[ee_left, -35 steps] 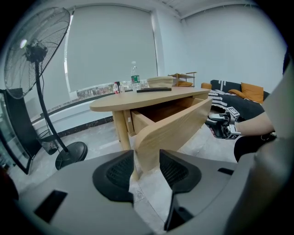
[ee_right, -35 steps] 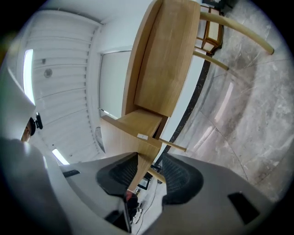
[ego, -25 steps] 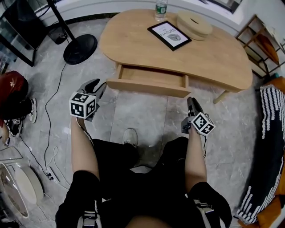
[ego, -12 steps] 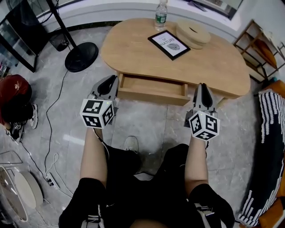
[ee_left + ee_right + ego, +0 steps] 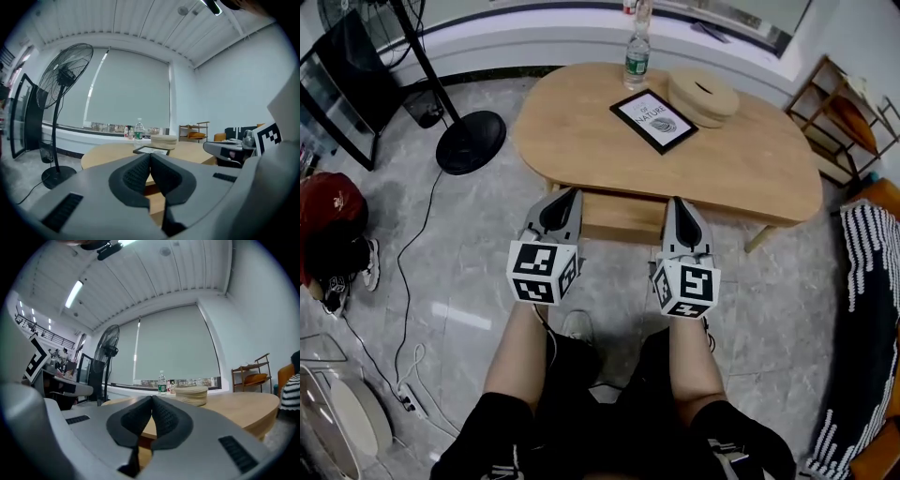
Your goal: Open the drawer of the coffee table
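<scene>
Tiled floor (image 5: 441, 281) is seen only in the head view. Coffee table (image 5: 581, 131): a wooden oval top ahead of both grippers. The head view shows it from above. The gripper views show only its edge and top surface, nearly level. Floor fan (image 5: 469, 131): the head view shows the base and pole beyond and left of the left gripper. The left gripper view alone shows it whole and upright (image 5: 65, 70). Drawer (image 5: 623, 220): pulled out from the table's near side, just ahead of the two grippers and between their tips. Each gripper view shows only a strip of wood under its jaws. Left gripper (image 5: 570, 195): the jaws have just been closing. In its own view (image 5: 150, 155) the pads meet with nothing between them. Right gripper (image 5: 680, 202): likewise just closing, pads together and empty (image 5: 152, 398). The grippers are raised side by side, clear of the drawer. On the far part of the top lie a framed picture (image 5: 653, 120), a stack of round mats (image 5: 703, 97) and a water bottle (image 5: 637, 56).
</scene>
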Tool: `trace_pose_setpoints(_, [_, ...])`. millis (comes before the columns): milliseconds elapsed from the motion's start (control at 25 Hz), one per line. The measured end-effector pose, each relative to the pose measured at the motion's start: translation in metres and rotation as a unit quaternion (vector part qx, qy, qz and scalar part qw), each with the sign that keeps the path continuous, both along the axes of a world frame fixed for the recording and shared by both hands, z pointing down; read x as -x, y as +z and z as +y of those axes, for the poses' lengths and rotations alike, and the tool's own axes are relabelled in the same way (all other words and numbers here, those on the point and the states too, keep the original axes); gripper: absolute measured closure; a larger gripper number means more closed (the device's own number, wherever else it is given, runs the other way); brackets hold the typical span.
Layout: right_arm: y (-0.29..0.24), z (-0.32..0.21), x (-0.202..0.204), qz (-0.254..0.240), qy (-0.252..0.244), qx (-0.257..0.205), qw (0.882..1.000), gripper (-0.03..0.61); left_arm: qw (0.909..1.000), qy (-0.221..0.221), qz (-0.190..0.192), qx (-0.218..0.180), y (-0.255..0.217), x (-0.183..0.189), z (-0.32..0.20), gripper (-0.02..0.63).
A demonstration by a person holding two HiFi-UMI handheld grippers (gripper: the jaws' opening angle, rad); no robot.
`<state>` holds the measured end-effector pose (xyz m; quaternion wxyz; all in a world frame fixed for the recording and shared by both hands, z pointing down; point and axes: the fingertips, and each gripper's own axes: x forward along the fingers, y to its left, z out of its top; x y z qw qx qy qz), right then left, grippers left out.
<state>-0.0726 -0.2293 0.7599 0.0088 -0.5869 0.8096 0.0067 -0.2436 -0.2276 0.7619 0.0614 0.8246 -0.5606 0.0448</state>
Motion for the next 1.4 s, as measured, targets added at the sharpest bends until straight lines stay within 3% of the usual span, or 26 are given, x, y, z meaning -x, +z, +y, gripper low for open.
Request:
trace_pose_setpoints(160, [-0.013, -0.016, 0.014, 0.001, -0.014, 0.003, 1.0, 0.566, 0.9997, -0.022, 0.012, 0.0, -0.011, 0.014, -0.016, 0.592])
trace_pose_setpoints(320, [-0.083, -0.034, 0.031, 0.007, -0.024, -0.003, 1.0, 0.566, 0.9986, -0.052, 0.004, -0.003, -0.083, 0.028, -0.018, 0.594])
trace_pose_setpoints(600, [-0.353, -0.033, 0.042, -0.032, -0.035, -0.017, 0.999, 0.566, 0.9991, -0.036, 0.022, 0.007, -0.352, 0.029, -0.01, 0.594])
trace_pose_setpoints(800, [-0.556, 0.029, 0.02, -0.032, -0.039, -0.037, 0.998, 0.565, 0.9994, -0.018, 0.016, 0.023, -0.523, -0.007, 0.044, 0.594])
trace_pose_setpoints(920, [-0.643, 0.076, 0.005, -0.041, -0.031, -0.043, 0.998, 0.565, 0.9991, -0.016, 0.031, 0.025, -0.609, -0.023, 0.087, 0.594])
trace_pose_setpoints(1120, [-0.71, 0.151, 0.003, -0.035, -0.039, -0.073, 0.996, 0.566, 0.9993, -0.013, 0.03, -0.021, -0.691, -0.037, 0.147, 0.594])
trace_pose_setpoints(1400, [-0.729, 0.198, 0.001, -0.037, -0.025, -0.087, 0.995, 0.565, 0.9988, 0.002, 0.003, -0.048, -0.708, -0.042, 0.202, 0.594])
